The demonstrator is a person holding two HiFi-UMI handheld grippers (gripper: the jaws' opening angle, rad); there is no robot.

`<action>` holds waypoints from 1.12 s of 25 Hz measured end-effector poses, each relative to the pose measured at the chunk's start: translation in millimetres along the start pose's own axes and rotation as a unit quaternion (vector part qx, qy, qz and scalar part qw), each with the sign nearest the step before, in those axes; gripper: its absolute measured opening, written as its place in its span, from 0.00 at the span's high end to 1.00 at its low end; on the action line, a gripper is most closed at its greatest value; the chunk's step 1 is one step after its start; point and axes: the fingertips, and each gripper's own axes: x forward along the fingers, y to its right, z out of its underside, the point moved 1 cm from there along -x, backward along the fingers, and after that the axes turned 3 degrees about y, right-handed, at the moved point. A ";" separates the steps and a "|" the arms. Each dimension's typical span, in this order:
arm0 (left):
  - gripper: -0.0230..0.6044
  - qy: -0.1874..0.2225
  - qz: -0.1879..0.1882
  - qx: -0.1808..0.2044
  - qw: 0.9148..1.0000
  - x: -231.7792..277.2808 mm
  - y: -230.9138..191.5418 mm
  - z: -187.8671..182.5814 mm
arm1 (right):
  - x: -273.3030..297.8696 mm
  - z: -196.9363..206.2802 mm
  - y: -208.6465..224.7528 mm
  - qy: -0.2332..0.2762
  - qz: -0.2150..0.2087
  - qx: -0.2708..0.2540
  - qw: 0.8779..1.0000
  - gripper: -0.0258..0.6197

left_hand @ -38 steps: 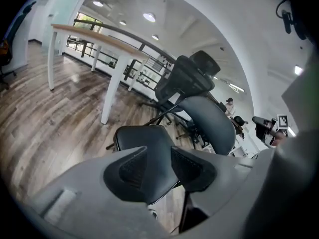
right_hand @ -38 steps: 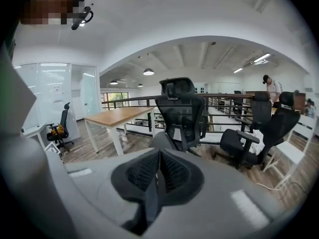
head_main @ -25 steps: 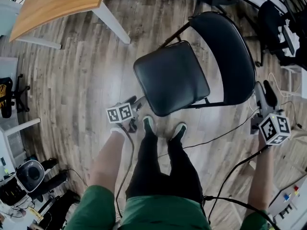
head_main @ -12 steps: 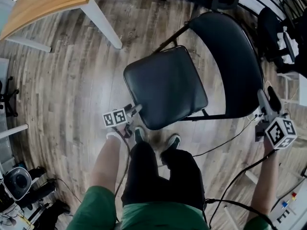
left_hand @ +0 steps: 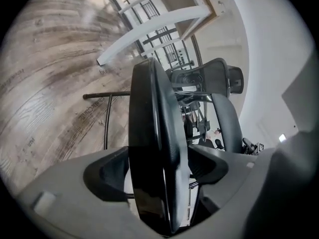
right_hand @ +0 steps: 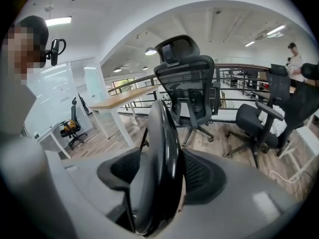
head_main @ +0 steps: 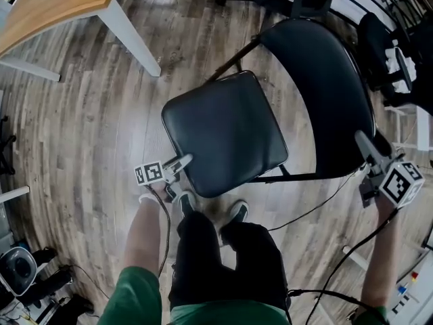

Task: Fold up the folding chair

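The folding chair (head_main: 233,131) stands open just beyond the person's shoes (head_main: 237,211). It looks stiff, fairly heavy and slick-padded, so its rims are the best hold. The left gripper (head_main: 181,161) by the shoes straddles the seat (left_hand: 154,148) edge, the right gripper (head_main: 364,143) the backrest (right_hand: 162,168) farther off. Both sets of jaws have just been opening and are not clamped.

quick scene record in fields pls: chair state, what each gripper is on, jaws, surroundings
chair: folding chair, unfolded, standing on wood floor
left gripper: at the seat's near edge
left jaws: have just been opening; seat edge between them, not clamped
right gripper: at the backrest's side edge
right jaws: have just been opening; backrest edge between them, not clamped
nearby: wooden table, office chair
task: not yet folded
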 end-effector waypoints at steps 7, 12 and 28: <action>0.36 0.043 0.042 -0.042 0.997 6.1 -0.1 -5.0 | 2.3 3.2 9.4 -0.003 -0.012 0.048 0.999 0.70; 0.36 0.061 0.035 -0.065 0.995 8.1 1.6 -6.5 | 2.9 -0.2 11.8 -0.001 -0.010 0.053 0.999 0.70; 0.36 0.080 0.029 -0.075 0.994 -1.1 97.2 -10.3 | -29.4 -47.4 -38.1 0.023 -0.047 0.039 0.998 0.73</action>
